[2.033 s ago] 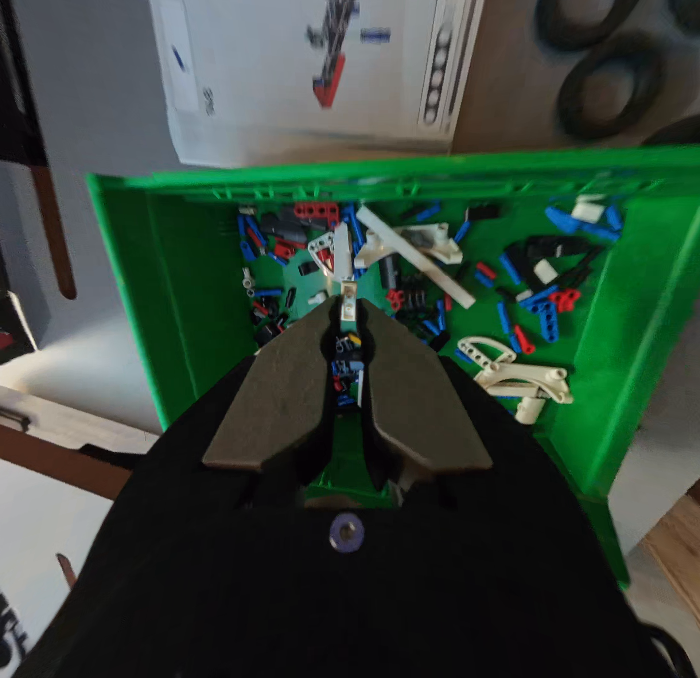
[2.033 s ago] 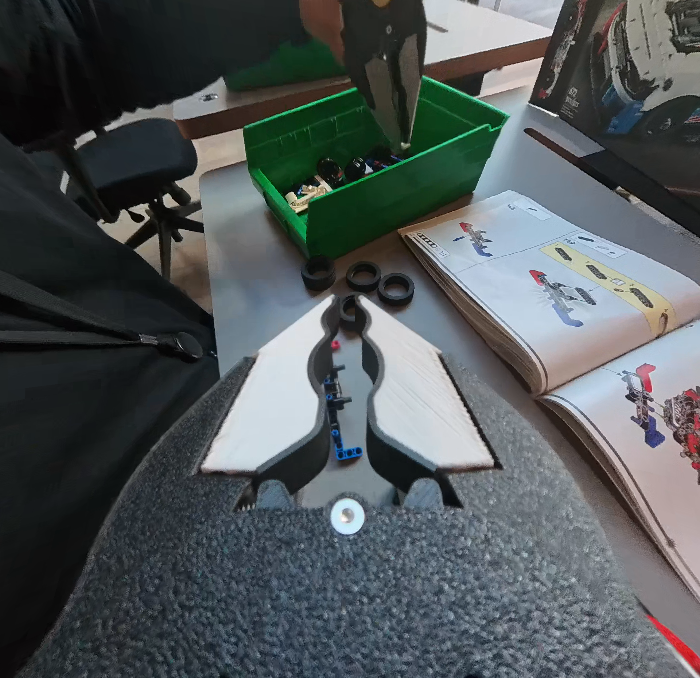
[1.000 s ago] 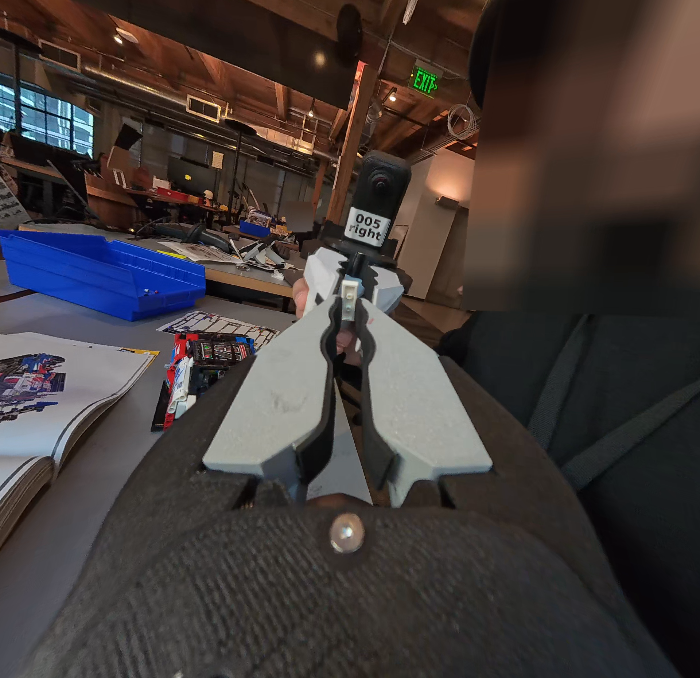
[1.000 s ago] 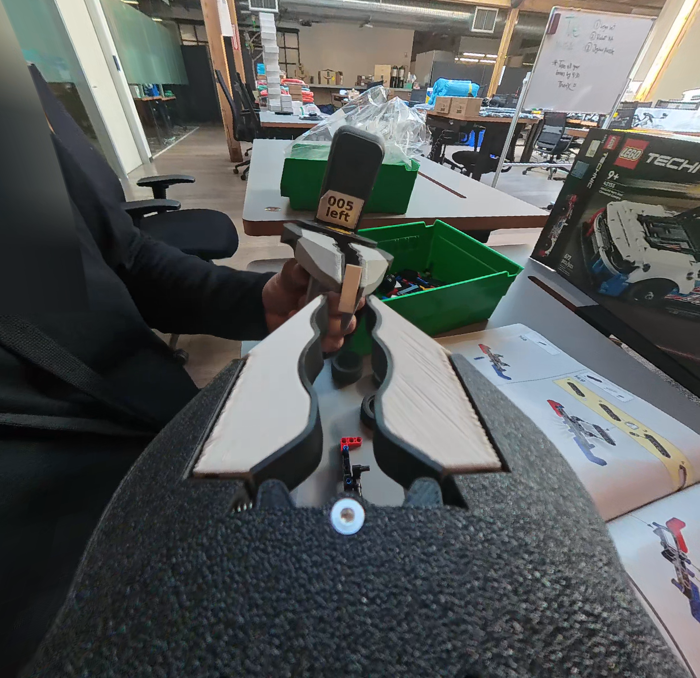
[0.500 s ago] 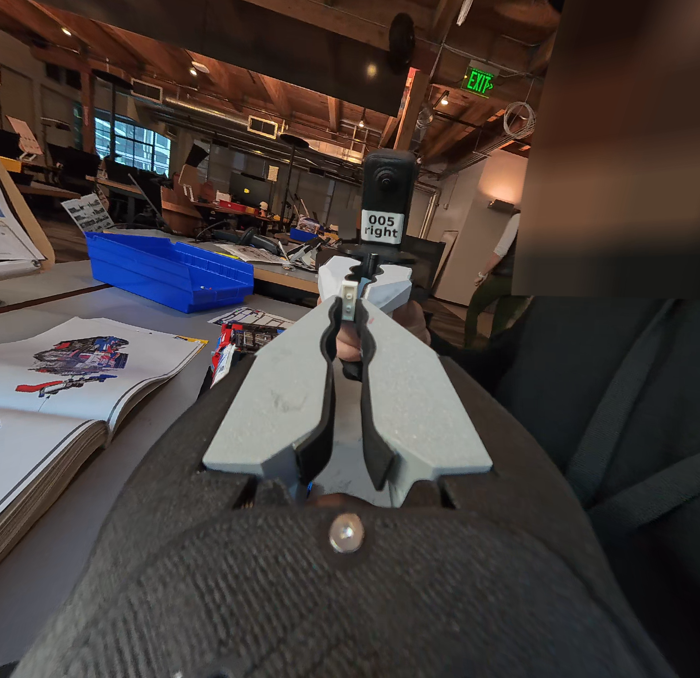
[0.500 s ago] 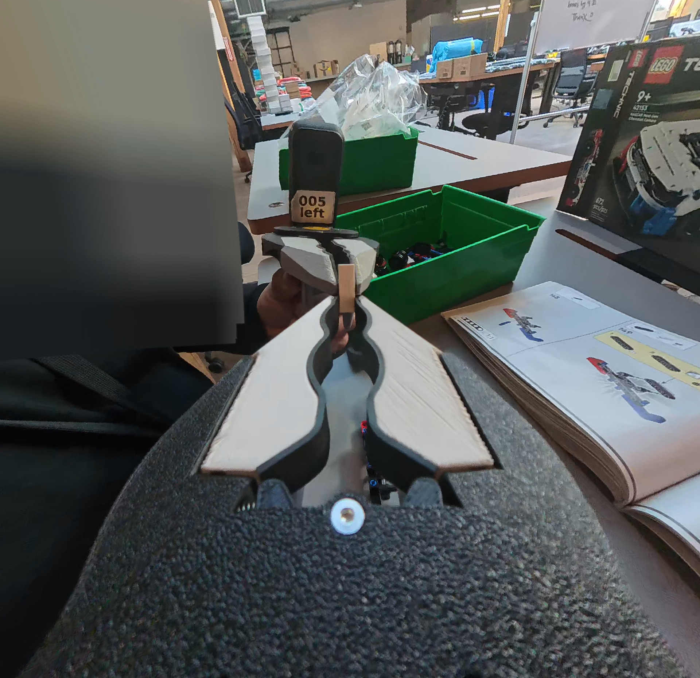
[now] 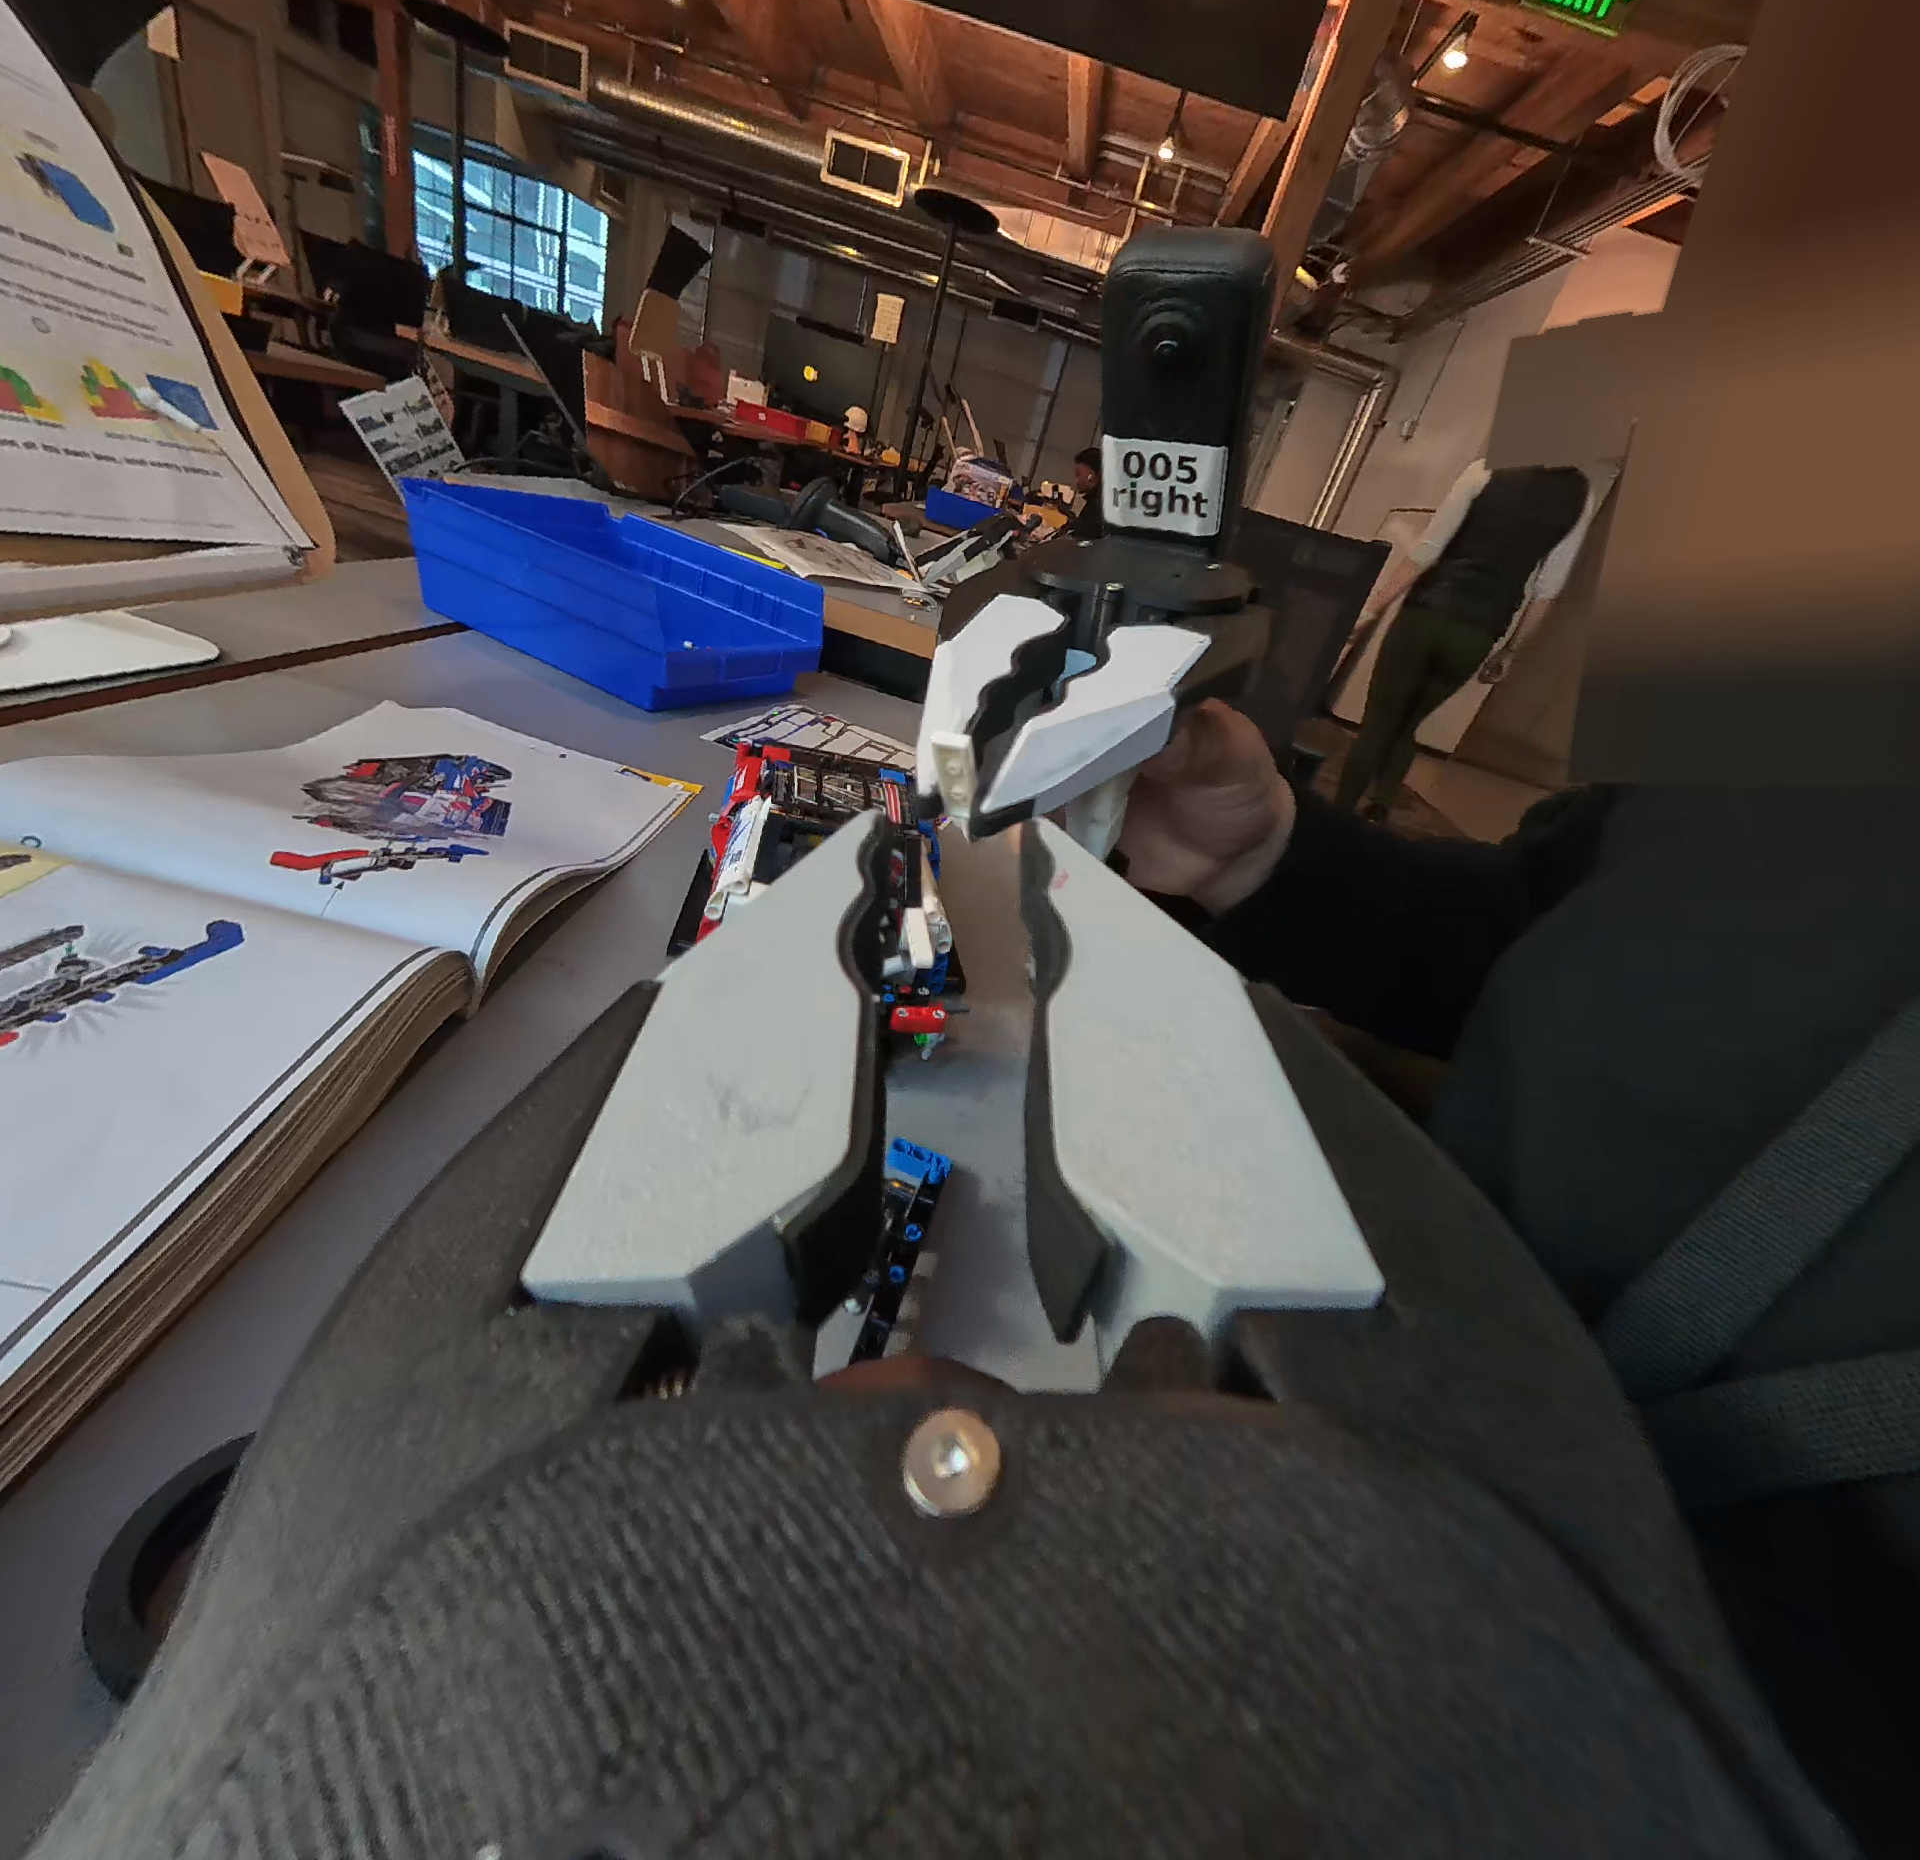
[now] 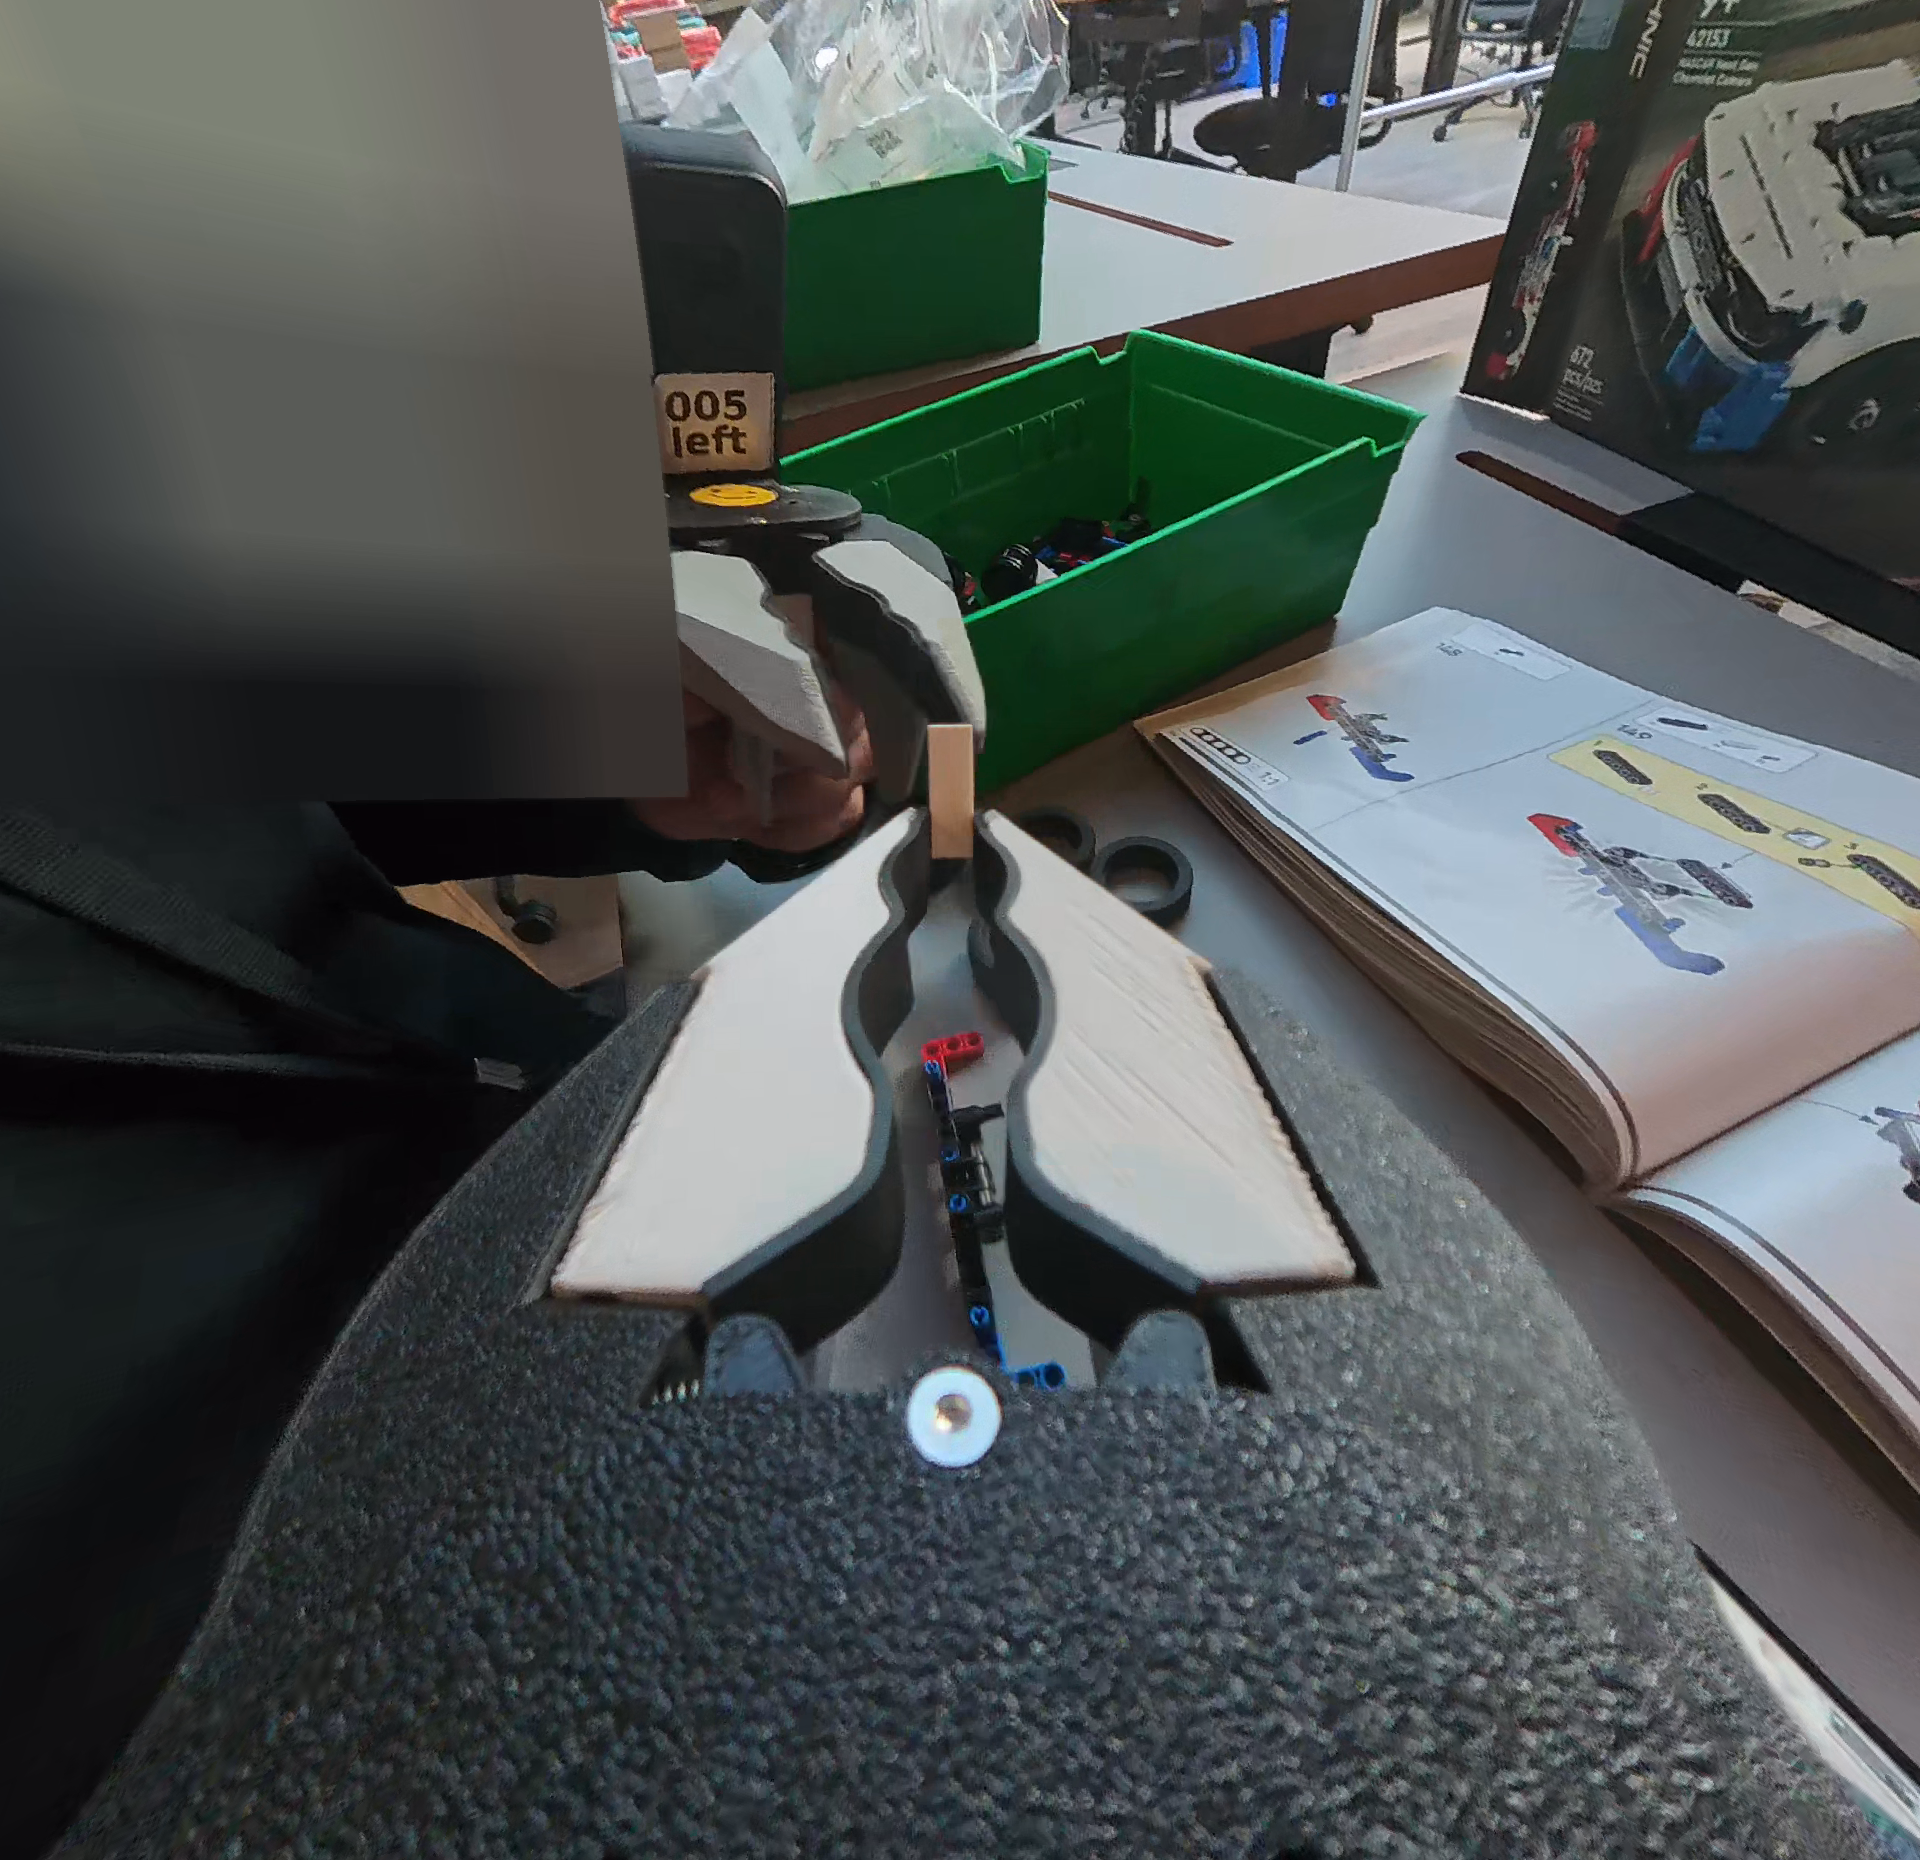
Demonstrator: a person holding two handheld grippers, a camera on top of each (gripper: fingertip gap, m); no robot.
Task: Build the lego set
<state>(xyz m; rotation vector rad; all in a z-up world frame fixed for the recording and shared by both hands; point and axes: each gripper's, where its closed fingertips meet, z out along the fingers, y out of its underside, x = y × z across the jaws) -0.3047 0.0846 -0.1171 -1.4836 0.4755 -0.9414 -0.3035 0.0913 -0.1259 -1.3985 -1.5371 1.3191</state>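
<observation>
My right gripper (image 8: 951, 831) is shut on the lower end of a small white flat piece (image 8: 951, 776), which stands upright above its tips. My left gripper (image 7: 951, 831) is open and empty, its tips just below the piece (image 7: 954, 771). The two grippers face each other tip to tip: the right gripper (image 7: 966, 787) shows in the left wrist view, the left gripper (image 8: 883, 761) in the right wrist view. A long black and blue beam assembly (image 8: 961, 1187) with a red end lies on the grey table under both grippers; it also shows in the left wrist view (image 7: 914, 1182).
An open instruction book (image 8: 1558, 875) lies to my right. A green bin (image 8: 1174, 615) of loose parts stands behind it, with black tyres (image 8: 1148, 870) in front. A partly built car (image 7: 821, 802) and a blue bin (image 7: 603, 595) stand farther off. A boxed set (image 8: 1714, 200) stands at the back. My two grippers' fingertips are within a few centimetres of each other.
The left gripper carried the white piece from the green bin to the right gripper. The right gripper has shut on it and the left gripper has opened and let go.
</observation>
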